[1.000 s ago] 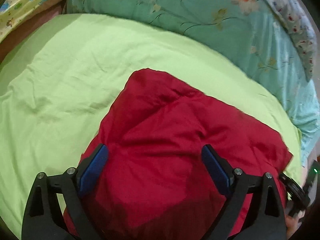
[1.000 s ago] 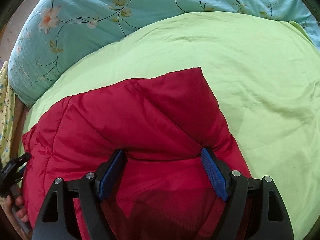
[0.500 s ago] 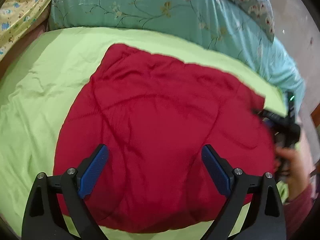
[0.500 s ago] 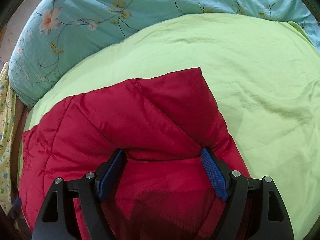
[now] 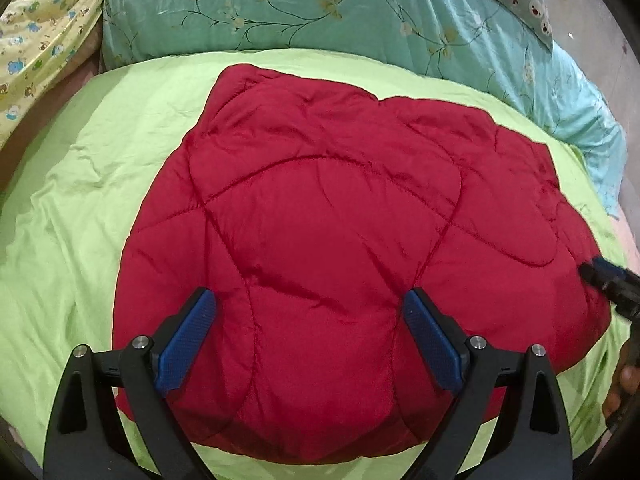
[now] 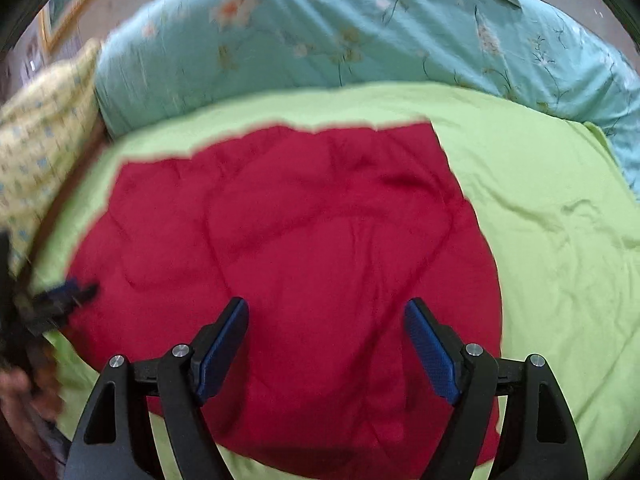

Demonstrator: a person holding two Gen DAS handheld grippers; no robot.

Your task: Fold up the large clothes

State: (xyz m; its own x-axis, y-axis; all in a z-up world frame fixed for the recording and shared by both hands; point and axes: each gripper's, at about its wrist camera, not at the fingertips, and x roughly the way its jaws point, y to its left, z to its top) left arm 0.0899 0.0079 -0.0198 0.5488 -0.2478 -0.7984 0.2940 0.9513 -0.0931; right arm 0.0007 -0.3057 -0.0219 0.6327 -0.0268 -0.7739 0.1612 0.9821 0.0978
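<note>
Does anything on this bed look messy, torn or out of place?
Nothing stands out. The red quilted garment lies in a puffy, roughly folded bundle on the green sheet, which is only lightly wrinkled. No tears or stains show.

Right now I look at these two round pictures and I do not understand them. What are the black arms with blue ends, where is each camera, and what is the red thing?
There is no robot here. A person holds a hand tool in each hand, and each tool carries a wide-angle camera that looks along its two black fingers with blue pads. One picture is from the left gripper, the other from the right gripper; this second one is blurred. Each tool also shows at the edge of the other's picture. Both grippers are open and hold nothing. Below them a red quilted garment, folded into a compact shape, lies on a light green sheet. Behind it lies turquoise flowered bedding.
</note>
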